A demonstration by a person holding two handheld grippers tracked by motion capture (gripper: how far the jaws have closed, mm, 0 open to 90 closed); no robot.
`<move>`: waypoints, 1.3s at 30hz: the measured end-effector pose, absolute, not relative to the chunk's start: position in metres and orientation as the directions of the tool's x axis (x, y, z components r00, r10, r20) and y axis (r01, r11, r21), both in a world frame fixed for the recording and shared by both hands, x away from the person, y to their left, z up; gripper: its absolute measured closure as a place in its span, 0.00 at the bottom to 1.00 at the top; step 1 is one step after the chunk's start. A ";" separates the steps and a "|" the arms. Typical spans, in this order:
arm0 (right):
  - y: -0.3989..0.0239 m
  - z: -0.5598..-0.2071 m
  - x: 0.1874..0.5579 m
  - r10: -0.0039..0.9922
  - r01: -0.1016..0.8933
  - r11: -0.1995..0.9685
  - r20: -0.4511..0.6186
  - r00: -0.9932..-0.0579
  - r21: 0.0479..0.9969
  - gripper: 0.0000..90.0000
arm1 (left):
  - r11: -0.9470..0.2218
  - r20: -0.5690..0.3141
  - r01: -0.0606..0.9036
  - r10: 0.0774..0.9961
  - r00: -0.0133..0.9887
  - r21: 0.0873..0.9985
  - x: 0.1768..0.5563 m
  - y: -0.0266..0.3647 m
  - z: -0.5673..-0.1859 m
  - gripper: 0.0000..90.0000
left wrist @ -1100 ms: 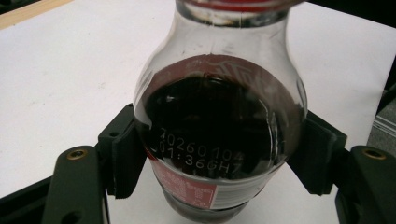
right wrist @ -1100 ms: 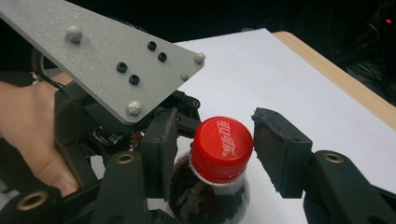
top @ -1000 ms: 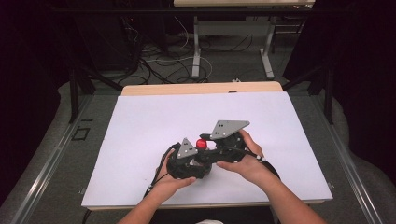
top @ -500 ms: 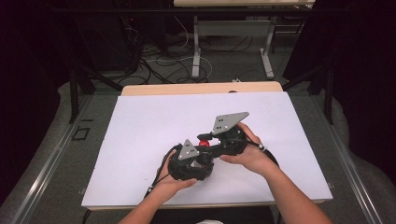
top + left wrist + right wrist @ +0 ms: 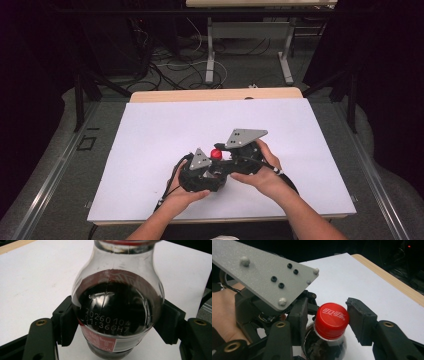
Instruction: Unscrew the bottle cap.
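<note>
A dark room with loose cables on the floor lies behind the bench [image 5: 150,130], which is covered with a white sheet. Near its front edge the left tool [image 5: 115,322] is clamped on the bottle [image 5: 117,312]: both pads press on the rounded shoulder of the glass-clear body, which is full of dark drink. The bottle stands between the two hands, a little left of the middle of the sheet in the high view.

To the right, the right tool [image 5: 325,315] sits around the red cap [image 5: 331,321]. Its jaws have just been opening a little; the left pad seems to touch the cap, but this side is partly hidden, and the right pad [image 5: 359,320] stands clearly apart from it.

The step in hand looks like unscrewing the cap. To do it well, the right tool should first center on the cap, then close so both pads sit flat on the ribbed side. The left tool must keep firm so the bottle does not turn together with the cap.
</note>
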State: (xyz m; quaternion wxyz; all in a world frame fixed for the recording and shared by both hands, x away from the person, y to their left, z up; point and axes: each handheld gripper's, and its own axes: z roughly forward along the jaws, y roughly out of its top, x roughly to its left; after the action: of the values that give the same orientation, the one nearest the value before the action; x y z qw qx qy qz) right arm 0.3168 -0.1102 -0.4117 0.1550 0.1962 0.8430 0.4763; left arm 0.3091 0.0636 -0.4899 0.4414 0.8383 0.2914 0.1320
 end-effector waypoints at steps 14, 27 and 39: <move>-0.110 -0.412 0.334 0.361 0.117 0.500 -0.084 -0.929 0.858 0.68 | -0.449 -0.031 0.366 0.597 0.801 0.815 0.308 0.063 -0.490 0.33; -0.114 -0.409 0.333 0.380 0.137 0.468 -0.058 -0.923 0.873 0.54 | -0.438 -0.037 0.370 0.603 0.797 0.819 0.309 0.064 -0.489 0.33; -0.102 -0.414 0.323 0.453 0.146 0.501 -0.114 -0.884 0.853 0.67 | -0.449 -0.037 0.371 0.597 0.802 0.813 0.308 0.064 -0.489 0.33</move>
State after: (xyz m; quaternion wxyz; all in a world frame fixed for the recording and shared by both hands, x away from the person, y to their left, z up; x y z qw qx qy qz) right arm 0.3229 -0.1024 -0.4135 0.1640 0.1762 0.8506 0.4675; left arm 0.3084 0.0638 -0.4889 0.4392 0.8414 0.2877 0.1282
